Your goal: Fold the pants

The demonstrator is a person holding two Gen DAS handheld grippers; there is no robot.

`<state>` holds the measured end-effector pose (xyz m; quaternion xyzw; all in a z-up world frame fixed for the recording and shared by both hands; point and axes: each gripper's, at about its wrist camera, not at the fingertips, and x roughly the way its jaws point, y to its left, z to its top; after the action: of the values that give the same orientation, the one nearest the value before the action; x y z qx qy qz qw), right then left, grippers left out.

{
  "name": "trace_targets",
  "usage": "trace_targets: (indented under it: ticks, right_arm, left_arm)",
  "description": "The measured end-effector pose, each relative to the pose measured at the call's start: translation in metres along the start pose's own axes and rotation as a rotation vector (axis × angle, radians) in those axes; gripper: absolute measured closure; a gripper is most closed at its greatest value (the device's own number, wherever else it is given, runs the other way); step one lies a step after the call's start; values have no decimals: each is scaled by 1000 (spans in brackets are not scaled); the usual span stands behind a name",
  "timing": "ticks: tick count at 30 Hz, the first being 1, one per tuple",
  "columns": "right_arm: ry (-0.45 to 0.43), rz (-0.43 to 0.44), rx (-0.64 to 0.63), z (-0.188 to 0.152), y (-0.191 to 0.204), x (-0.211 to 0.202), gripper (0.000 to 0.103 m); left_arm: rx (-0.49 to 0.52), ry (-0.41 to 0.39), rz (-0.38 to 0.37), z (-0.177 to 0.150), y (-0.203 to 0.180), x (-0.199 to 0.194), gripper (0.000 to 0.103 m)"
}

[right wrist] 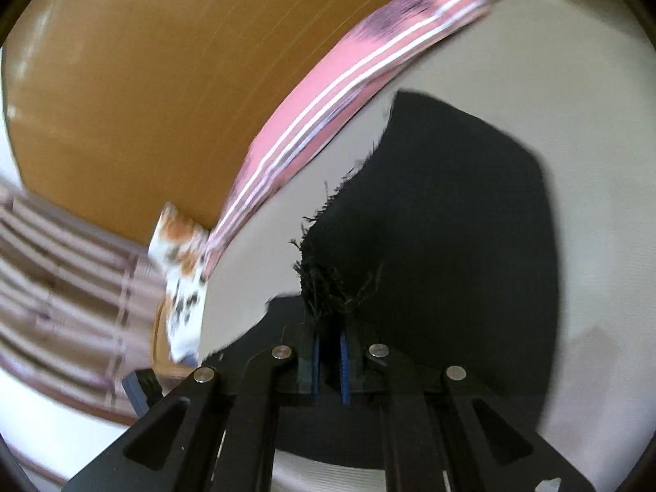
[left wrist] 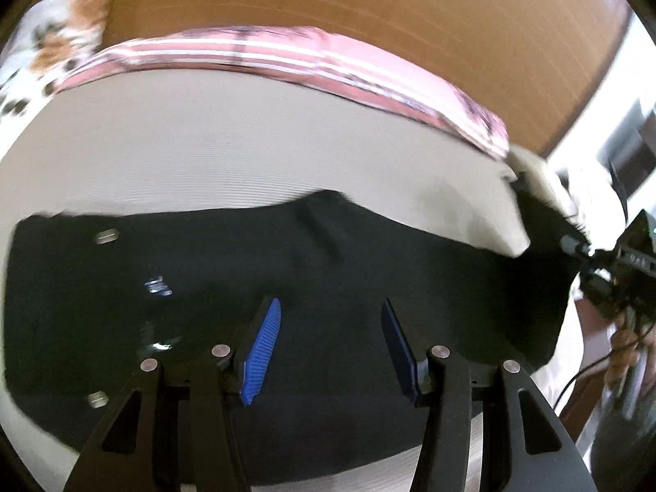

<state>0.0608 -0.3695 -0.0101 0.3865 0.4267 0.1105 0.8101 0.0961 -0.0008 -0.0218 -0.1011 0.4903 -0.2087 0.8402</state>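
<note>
Black pants [left wrist: 311,270] lie spread on a cream bed sheet [left wrist: 205,156]. Metal rivets and a button show near the waist at the left. My left gripper [left wrist: 330,307] hovers just above the middle of the pants, its blue pads wide apart and empty. In the right wrist view the pants [right wrist: 451,246] lift toward the camera, and my right gripper [right wrist: 328,328] is shut on their frayed hem. The right gripper and the raised leg also show at the right edge of the left wrist view [left wrist: 615,262].
A pink striped cloth [left wrist: 328,61] lies along the bed's far edge against a brown wooden headboard [left wrist: 369,0]. A floral pillow [left wrist: 61,28] sits at the far left. A striped blanket [right wrist: 61,266] shows at the left of the right wrist view.
</note>
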Motion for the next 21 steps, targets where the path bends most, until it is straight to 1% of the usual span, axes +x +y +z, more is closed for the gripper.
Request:
trace_targets:
  ticks: [2, 4, 6, 10, 12, 16, 19, 21]
  right_arm:
    - [71, 15, -42, -11, 22, 32, 95]
    - [153, 10, -99, -29, 41, 65, 95]
    - [258, 18, -132, -54, 53, 99, 95]
    - [377, -64, -215, -97, 59, 133, 94]
    - [398, -94, -248, -107, 62, 141, 94]
    - [400, -141, -336, -118, 69, 139, 94]
    - [422, -186, -423, -126, 79, 145, 90]
    - [424, -178, -432, -127, 79, 141, 82]
  left_arm:
    - [-43, -8, 2, -3, 18, -12, 51]
    - [-72, -16, -1, -8, 30, -20, 51]
    - [-93, -19, -5, -15, 43, -29, 51]
    - [-128, 2, -47, -20, 55, -33, 51]
    - [-129, 10, -60, -21, 55, -31, 51]
    - [-116, 33, -108, -19, 47, -25, 51]
    - [-89, 48, -131, -19, 36, -20, 51]
    - [-78, 63, -156, -19, 30, -17, 51]
